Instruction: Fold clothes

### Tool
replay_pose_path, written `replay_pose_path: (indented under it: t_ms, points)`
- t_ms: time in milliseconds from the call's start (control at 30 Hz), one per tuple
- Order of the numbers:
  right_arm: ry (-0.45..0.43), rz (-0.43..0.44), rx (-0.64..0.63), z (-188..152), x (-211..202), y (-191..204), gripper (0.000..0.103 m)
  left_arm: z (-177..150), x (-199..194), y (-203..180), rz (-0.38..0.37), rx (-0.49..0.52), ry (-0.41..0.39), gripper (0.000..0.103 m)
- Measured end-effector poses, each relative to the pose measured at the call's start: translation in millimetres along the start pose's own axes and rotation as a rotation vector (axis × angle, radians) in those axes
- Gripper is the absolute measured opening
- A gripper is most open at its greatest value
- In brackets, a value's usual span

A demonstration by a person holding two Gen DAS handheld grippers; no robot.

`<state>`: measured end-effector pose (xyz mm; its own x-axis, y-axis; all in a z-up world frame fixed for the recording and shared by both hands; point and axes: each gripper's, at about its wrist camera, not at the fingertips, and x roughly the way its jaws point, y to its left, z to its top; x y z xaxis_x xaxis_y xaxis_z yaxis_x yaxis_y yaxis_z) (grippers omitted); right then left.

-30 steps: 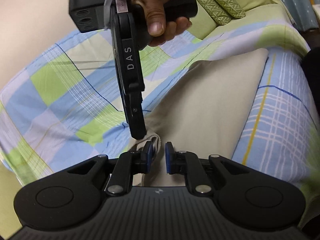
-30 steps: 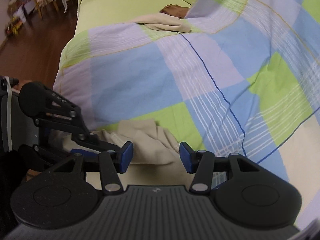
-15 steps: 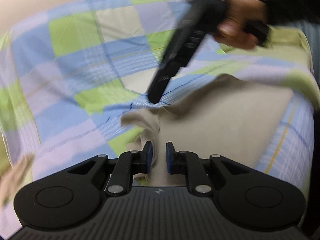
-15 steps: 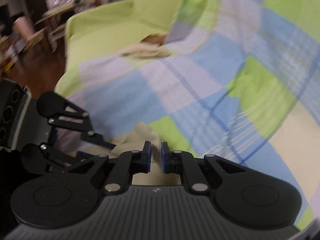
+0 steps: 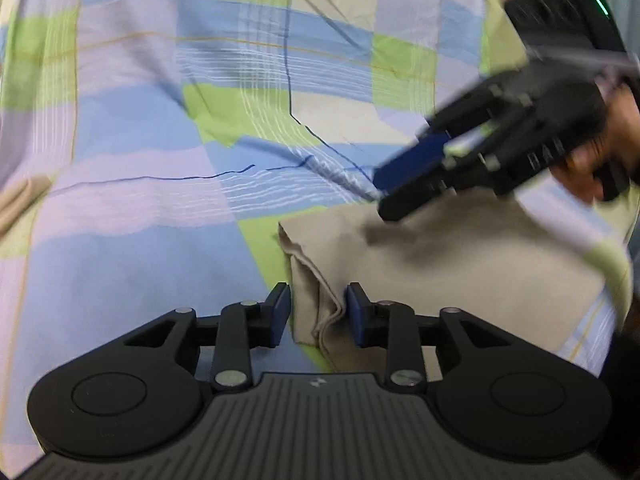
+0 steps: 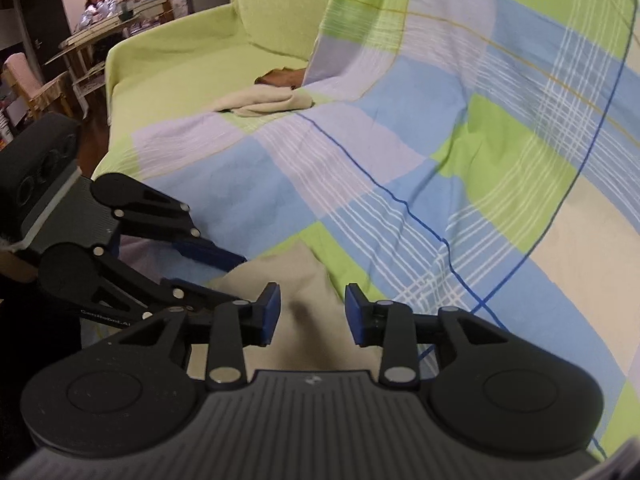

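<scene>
A beige garment [image 5: 440, 268] is spread on the checked bedsheet [image 5: 140, 160]. Its bunched corner fold is seen between the left gripper [image 5: 319, 312] fingers, which are closing with gaps on both sides. At two o'clock the right gripper [image 5: 404, 184] is seen, its fingers opening above the cloth, gripping nothing.
</scene>
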<state>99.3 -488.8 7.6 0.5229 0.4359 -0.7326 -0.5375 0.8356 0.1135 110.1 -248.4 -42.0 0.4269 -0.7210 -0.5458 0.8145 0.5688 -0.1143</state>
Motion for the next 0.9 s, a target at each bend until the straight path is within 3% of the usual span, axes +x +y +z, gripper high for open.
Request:
replay_pose_path:
  t_ms: [233,367,600,667,733,900]
  points:
    - [-0.067,-0.012,0.169,-5,-22,-28,0.034,-25,-13,-74,0.028,0.556,-0.102,0.007]
    - [-0.045,0.017,0.259,2,-14,-43,0.038,-36,-12,-85,0.035,0.608,-0.1,0.007]
    - [0.164,0.043,0.158,22,45,-33,0.038,-41,-16,-86,0.056,0.654,-0.122,0.007]
    - [0.192,0.069,0.193,25,55,-36,0.036,-42,-17,-88,0.056,0.663,-0.126,0.007]
    - [0.217,0.099,0.229,27,63,-41,0.026,-41,-15,-88,0.051,0.656,-0.132,0.007]
    - [0.22,0.1,0.251,27,59,-50,0.026,-43,-16,-87,0.042,0.642,-0.143,0.007]
